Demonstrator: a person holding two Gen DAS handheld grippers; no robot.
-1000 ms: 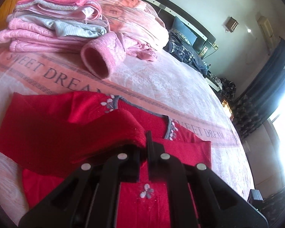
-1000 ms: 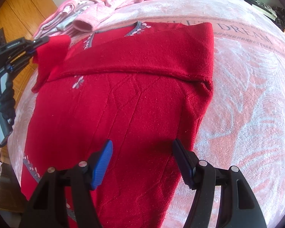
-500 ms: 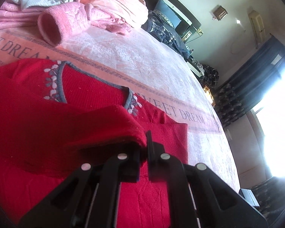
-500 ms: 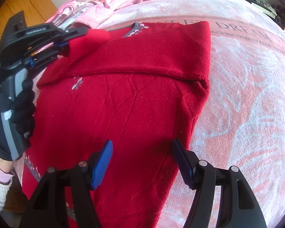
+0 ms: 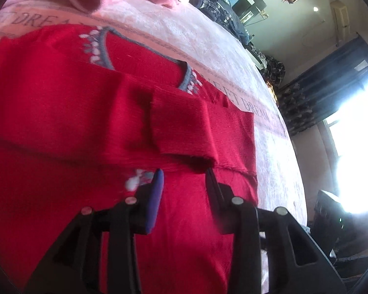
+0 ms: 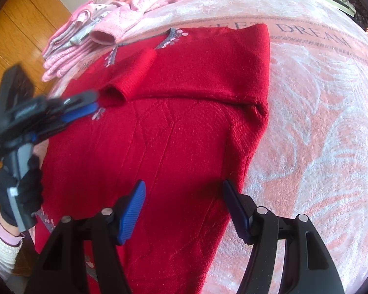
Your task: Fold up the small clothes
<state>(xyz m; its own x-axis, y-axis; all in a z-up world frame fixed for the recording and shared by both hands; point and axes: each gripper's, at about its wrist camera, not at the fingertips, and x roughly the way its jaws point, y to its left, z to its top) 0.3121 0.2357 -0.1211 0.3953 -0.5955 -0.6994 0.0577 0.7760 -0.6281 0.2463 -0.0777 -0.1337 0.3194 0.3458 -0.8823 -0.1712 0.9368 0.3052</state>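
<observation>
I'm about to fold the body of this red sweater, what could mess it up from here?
The left sleeve cuff lies loose and rounded on the red sweater, so it may slide off when the body is lifted. The open left gripper sits right beside the cuff and could snag it.

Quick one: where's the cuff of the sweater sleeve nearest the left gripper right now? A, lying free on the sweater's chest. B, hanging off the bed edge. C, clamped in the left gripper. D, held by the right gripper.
A: the sleeve cuff lies on the red sweater, just ahead of the open left gripper.
</observation>
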